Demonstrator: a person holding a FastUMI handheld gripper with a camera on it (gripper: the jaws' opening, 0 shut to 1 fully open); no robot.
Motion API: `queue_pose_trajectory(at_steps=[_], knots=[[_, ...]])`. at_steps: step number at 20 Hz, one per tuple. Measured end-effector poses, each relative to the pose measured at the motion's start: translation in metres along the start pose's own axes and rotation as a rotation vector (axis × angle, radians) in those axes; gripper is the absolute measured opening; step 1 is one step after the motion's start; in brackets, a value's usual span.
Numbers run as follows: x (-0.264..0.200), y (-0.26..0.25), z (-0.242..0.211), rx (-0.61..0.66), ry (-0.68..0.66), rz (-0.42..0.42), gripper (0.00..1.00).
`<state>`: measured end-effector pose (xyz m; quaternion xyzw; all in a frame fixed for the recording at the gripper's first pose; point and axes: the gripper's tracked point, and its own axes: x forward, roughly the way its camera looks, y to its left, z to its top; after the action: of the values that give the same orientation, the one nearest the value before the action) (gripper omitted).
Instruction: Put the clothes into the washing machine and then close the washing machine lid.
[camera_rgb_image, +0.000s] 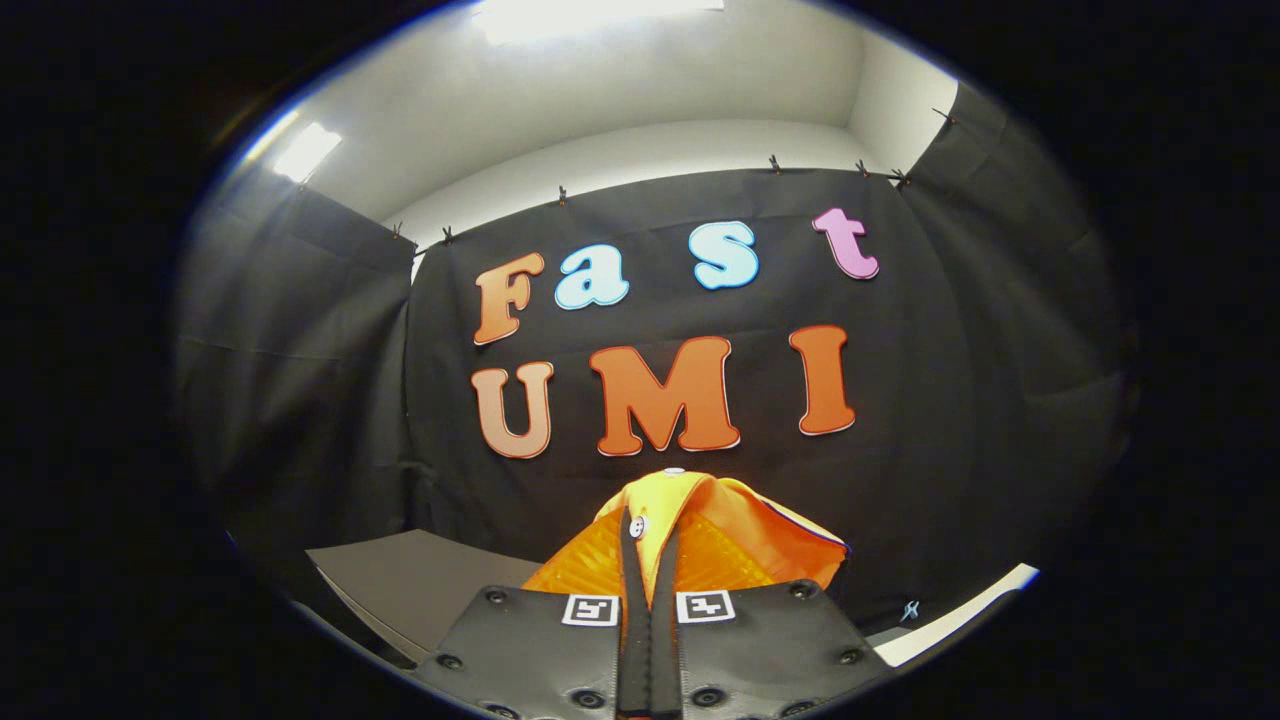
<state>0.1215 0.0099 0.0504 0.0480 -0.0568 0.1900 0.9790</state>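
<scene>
Clearly the jaws are clamped on the orange garment (700, 545), which bunches just ahead.

A staged recording booth, not a home: black cloth (960, 400) clipped up as walls on the far, left and right sides, plain white room walls (640, 150) and ceiling lights (305, 150) above.

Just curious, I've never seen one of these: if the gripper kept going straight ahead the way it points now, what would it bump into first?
The gripper, shut on an orange garment, would probably meet the booth's black cloth wall first; depth is unclear.
</scene>
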Motion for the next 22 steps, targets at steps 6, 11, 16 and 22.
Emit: queue_pose_trajectory(at_steps=[6, 11, 16, 22], knots=[[0.019, -0.030, -0.068, 0.050, 0.080, -0.006, 0.08], [0.044, -0.046, -0.150, 0.034, 0.161, -0.026, 0.08], [0.068, -0.063, -0.249, 0.054, 0.346, -0.034, 0.08], [0.080, -0.072, -0.295, 0.071, 0.408, -0.073, 0.08]])
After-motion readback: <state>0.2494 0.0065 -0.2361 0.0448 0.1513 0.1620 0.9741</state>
